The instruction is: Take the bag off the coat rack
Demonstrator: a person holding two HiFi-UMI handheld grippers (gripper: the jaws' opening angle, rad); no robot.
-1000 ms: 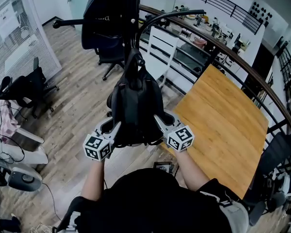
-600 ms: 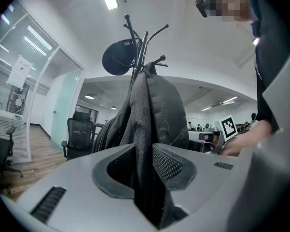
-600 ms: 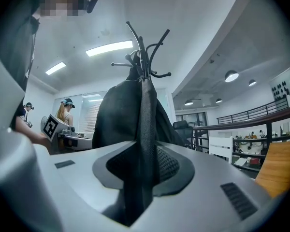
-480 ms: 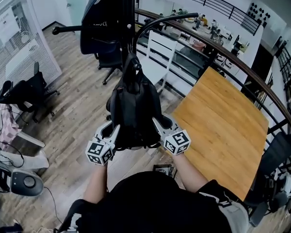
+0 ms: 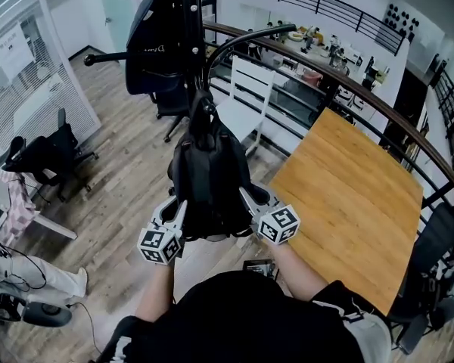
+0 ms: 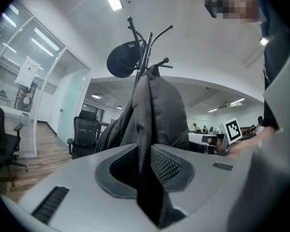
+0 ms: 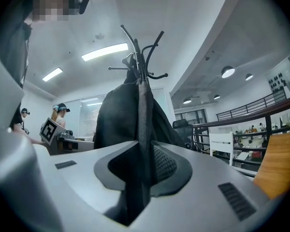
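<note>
Head view: black bag (image 5: 210, 176) hangs on coat rack (image 5: 191, 21) at 12 o'clock. Left gripper (image 5: 179, 209) at the bag's 7 o'clock, right gripper (image 5: 247, 198) at 5 o'clock.
Left gripper view: jaws just closed further, pinching bag fabric.
Right gripper view: jaws just closed further, clamped on the bag's edge.

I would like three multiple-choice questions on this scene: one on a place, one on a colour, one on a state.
1. In the head view, the wooden table lies where from the bag? A left; B right; C underneath.
2. The bag is: A black; B red; C white.
3. The left gripper is: A open, empty; B shut on the bag; C unseen.
Key: 1 B, table at right; 2 A, dark fabric; 3 B, its fingers, just closing further, pinch the fabric.
</note>
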